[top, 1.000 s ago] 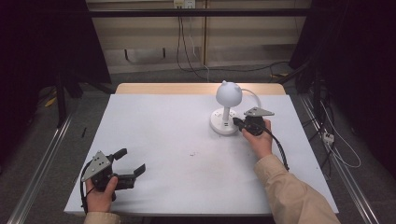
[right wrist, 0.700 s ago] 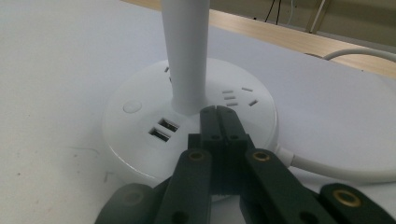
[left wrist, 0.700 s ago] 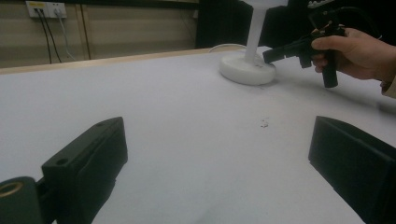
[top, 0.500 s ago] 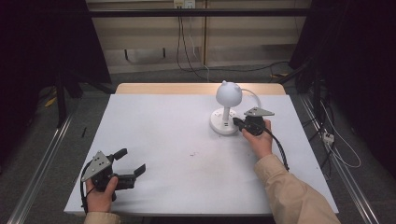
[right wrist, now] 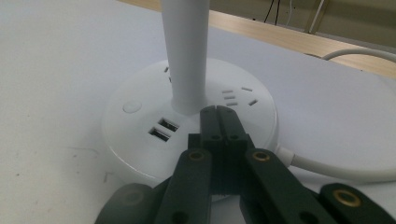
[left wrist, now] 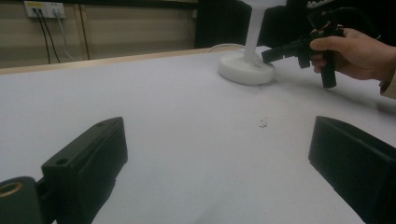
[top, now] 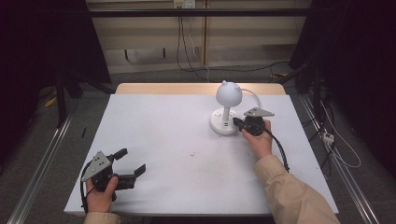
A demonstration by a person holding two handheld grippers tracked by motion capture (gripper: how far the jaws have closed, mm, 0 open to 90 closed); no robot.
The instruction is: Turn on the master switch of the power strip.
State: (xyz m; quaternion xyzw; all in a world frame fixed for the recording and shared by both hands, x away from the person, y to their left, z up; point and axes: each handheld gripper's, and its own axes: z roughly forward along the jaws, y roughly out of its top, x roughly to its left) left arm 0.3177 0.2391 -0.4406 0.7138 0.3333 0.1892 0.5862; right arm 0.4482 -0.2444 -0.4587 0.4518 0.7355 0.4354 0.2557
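Overhead, the high view showed a white lamp (top: 227,109) standing on the far right part of the white counter (top: 163,135), with its round head above a thin stem and a disc-shaped base. The right tongs (top: 236,123) reached the near right edge of that base, held in a hand with a beige sleeve. The left tongs (top: 130,162) rested low at the near left corner of the counter, well apart from the lamp.

The right gripper view gave the detail that the high view could not resolve. The right tongs (right wrist: 217,112) had their two jaws pressed together with nothing between them, and their tips lay over the top of the lamp base (right wrist: 140,135), just in front of the stem (right wrist: 186,51). Whether the tips touched the base surface could not be told. The same view showed a round button (right wrist: 132,107), two USB sockets (right wrist: 161,129) and rows of slots on the base, and a white cable (right wrist: 327,165) leaving its right side.

The left gripper view showed the left tongs (left wrist: 217,154) with jaws wide apart over bare counter. Farther off it showed the lamp base (left wrist: 246,69) and the right tongs (left wrist: 271,55) from the side, at the base beside the stem.
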